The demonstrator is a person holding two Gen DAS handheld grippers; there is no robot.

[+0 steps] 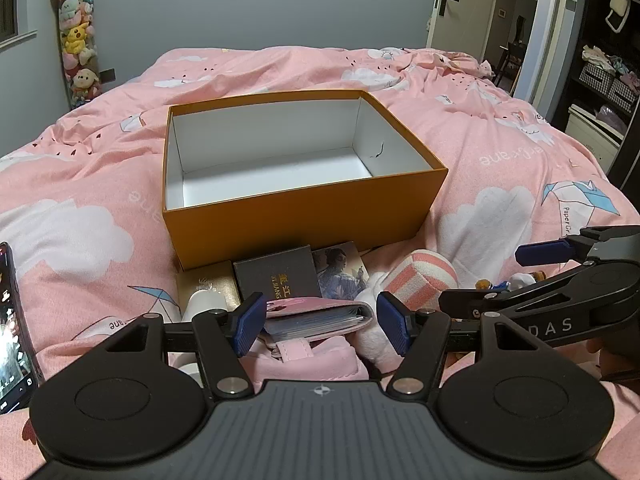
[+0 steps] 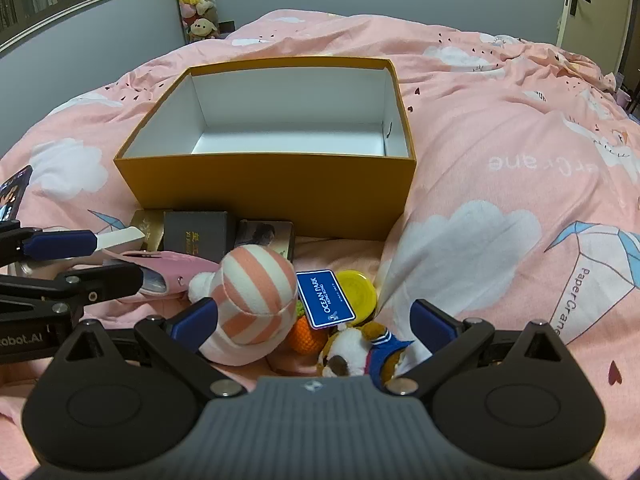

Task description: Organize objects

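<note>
While you look down your left wrist camera, your left gripper stands at lower centre with its blue pads apart, and the pink card wallet lies between them; you cannot tell whether either pad touches it. Just above the wallet, a dark booklet and a picture card lean against the near wall of the orange box, which sits open at centre frame on the pink duvet. A striped plush lies right of centre, and your right gripper reaches in from the right edge. A phone shows at the left edge.

From your right wrist camera, your right gripper sits at lower centre with its jaws wide apart, pressing on nothing. Between its pads lie the striped plush, a blue Ocean Park card, a yellow lid, an orange knitted ball and a plush dog. The orange box stands above them at upper centre, its white inside bare. Your left gripper enters at the left edge, over the pink card wallet.
</note>
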